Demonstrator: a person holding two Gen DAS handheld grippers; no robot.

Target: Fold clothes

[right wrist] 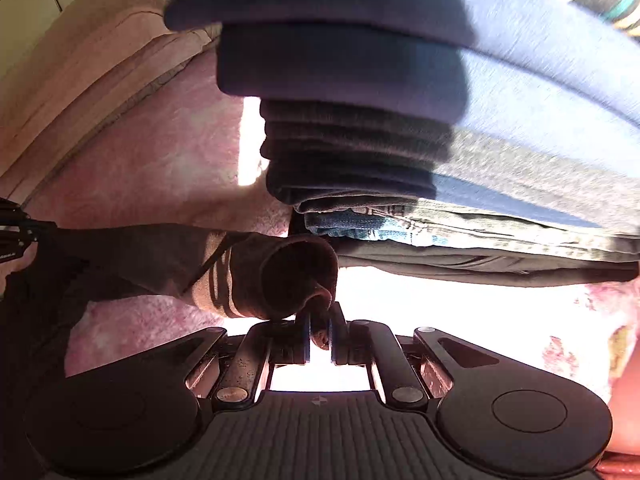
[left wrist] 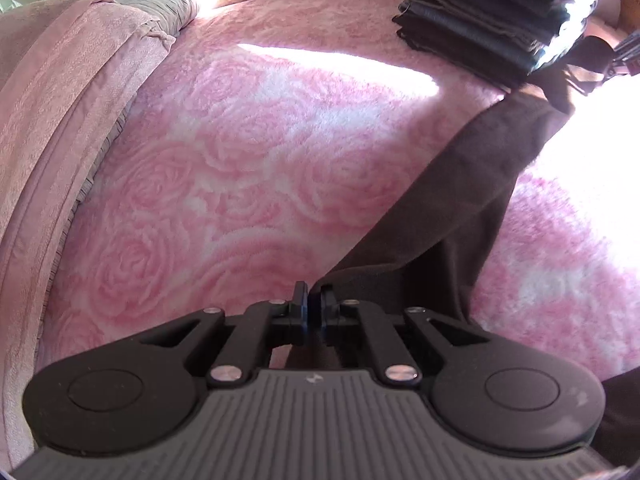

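Observation:
A dark brown garment (left wrist: 452, 196) is stretched above a pink rose-patterned blanket (left wrist: 248, 168). My left gripper (left wrist: 314, 312) is shut on one end of it. The cloth runs up and to the right to my right gripper (left wrist: 624, 56), small at the far right edge. In the right wrist view my right gripper (right wrist: 320, 332) is shut on the garment's cuffed end (right wrist: 280, 276), which has darker stripes. The garment stretches left to the left gripper (right wrist: 16, 232) at the left edge.
A tall stack of folded dark clothes (right wrist: 360, 132) with jeans near the bottom stands just ahead of the right gripper; it also shows in the left wrist view (left wrist: 480, 20). A pink folded quilt (left wrist: 68, 112) borders the blanket on the left. Bright sun patches lie on the blanket.

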